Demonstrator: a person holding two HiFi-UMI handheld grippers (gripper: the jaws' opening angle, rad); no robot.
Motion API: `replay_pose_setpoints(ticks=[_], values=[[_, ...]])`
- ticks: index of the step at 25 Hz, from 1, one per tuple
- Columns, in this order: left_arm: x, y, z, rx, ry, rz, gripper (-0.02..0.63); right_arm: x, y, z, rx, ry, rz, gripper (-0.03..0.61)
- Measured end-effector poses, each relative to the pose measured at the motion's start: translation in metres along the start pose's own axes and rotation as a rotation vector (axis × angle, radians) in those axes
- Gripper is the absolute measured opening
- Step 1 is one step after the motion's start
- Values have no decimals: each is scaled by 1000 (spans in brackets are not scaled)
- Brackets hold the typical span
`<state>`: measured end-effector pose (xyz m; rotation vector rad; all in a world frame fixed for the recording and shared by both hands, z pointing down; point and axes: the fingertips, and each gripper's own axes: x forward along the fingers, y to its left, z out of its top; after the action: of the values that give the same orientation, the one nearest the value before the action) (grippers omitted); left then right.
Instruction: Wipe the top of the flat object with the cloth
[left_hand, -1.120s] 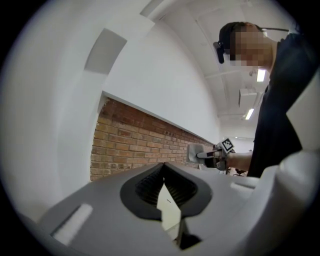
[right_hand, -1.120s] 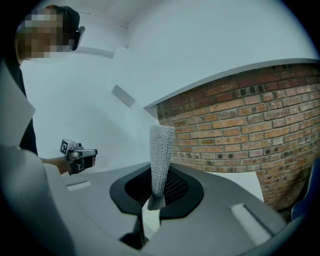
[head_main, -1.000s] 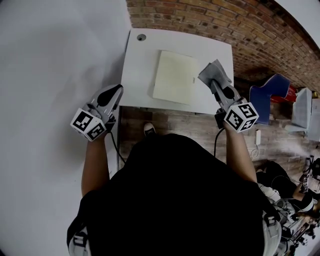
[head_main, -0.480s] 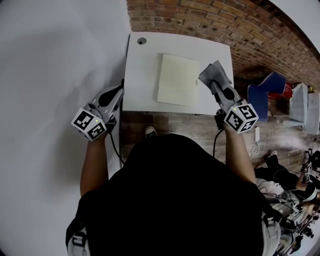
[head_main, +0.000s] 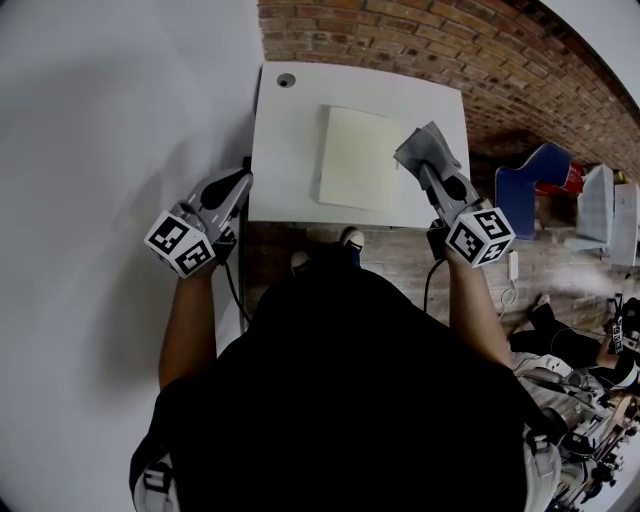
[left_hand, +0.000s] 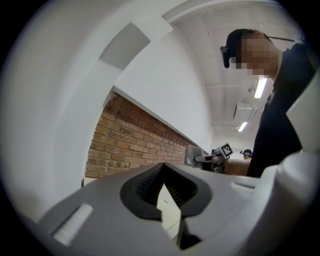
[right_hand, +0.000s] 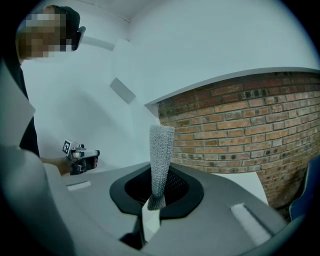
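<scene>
Person steps in closer to white table (head_main: 290, 150), w/ a shoe (head_main: 351, 238) now showing under its near edge. Pale pad (head_main: 355, 160) lies flat mid-table. R gripper (head_main: 426, 168), jaws clamped on grey cloth (head_main: 430, 148), has edged cloth up to pad's right edge; contact can't be told. L gripper (head_main: 243, 180) hangs by table's front-left corner, jaws all but together, empty. Wiping looks about to start, not yet begun.

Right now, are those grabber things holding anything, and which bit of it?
The right gripper pinches the grey cloth by one end; the rest sticks out past its jaws. The left gripper holds nothing.
</scene>
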<state>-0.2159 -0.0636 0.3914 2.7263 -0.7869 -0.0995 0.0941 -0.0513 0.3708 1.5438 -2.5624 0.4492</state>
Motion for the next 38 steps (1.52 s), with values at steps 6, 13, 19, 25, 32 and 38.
replay_pose_setpoints(ticks=[6,13,19,25,32,38], values=[[-4,-2,1,35,10,-1,2,4,-5,-2,11,-15,-17,12],[3,0,16,40,3,29,2,20,-15,5,23,-32,19,14],[18,5,16,65,14,32,2,45,-33,-9,20,32,34,14],[32,13,17,22,-3,57,2,63,-53,-18,24,72,49,14],[54,14,13,19,25,77,2,90,-70,-30,46,116,85,14],[76,16,8,28,49,90,2,117,-74,-52,56,171,130,14]])
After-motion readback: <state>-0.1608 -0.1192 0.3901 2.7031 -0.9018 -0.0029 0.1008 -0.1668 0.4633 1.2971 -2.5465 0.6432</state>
